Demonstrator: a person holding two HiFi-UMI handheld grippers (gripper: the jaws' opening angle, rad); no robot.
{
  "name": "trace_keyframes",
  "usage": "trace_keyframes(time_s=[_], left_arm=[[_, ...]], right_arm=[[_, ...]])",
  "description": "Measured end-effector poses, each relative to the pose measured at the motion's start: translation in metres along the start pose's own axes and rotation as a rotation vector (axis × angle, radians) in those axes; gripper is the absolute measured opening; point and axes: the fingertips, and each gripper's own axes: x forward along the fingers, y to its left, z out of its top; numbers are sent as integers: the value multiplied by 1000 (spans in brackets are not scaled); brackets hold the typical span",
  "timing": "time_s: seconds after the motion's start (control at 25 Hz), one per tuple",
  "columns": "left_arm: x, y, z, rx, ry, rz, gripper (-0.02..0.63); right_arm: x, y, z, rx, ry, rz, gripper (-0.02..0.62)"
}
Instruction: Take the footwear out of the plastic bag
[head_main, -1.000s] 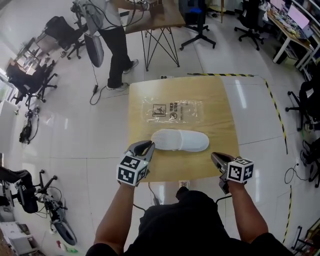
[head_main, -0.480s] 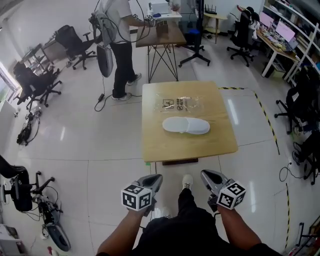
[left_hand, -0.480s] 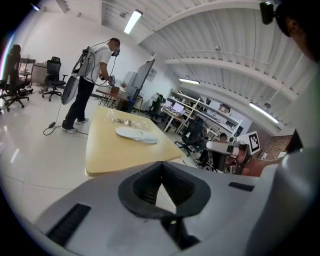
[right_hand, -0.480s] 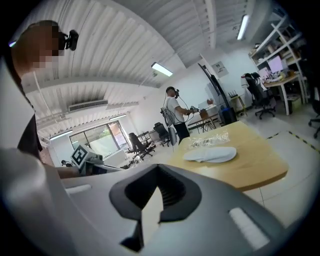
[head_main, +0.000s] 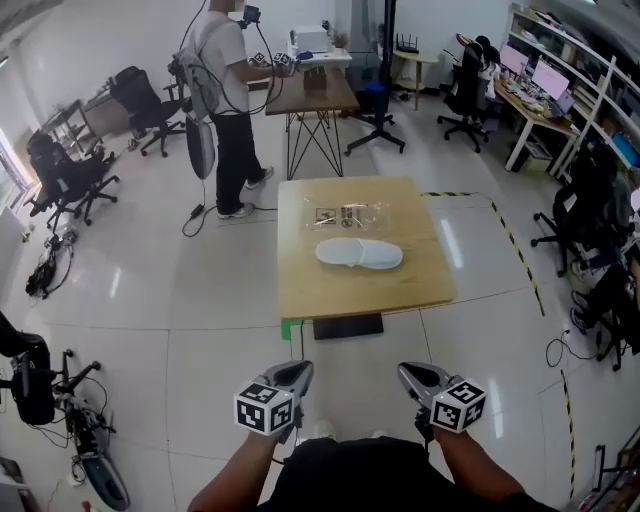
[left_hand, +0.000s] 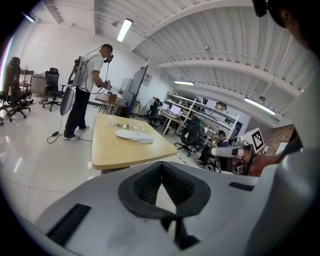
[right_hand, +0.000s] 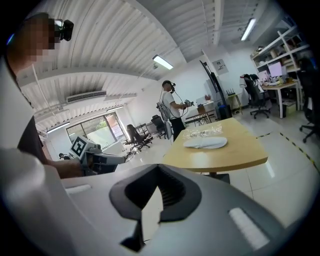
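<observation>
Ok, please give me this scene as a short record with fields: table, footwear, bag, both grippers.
Table: light wooden square table, standing on the glossy white floor
Footwear: white flat slipper, lying on the table, outside the bag
Bag: clear printed plastic bag, flat on the table, just beyond the slipper
Left gripper: shut, empty, short of the table
Right gripper: shut, empty, short of the table
Task state: footwear already out

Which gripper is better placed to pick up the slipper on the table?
Neither clearly; right marginally at best. Left gripper and right gripper are both shut, empty, side by side, well short of the table, and the slipper lies centred ahead of them.
</observation>
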Motion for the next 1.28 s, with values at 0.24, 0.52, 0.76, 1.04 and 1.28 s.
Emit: trace_keyframes(time_s=[0.24,0.52,0.76,1.04,1.28], left_arm=[[-6,-19,22,24,-78,42,8],[5,-50,29,72,-97,41,8],[17,-66,17,70,-57,39,8],[15,-64,8,56,-49,59,8],[8,-59,-3,-88,-70,46,8]], right_arm=[[-25,-10,16,-32,-14,-9,0],[-42,-19,31,-56,-57,-17,0],[-58,-34,18,-7,-45,-21,0],[-60,-40,9,-2,-25,-19,0],[-57,-38,0,-14,2,-5,0]])
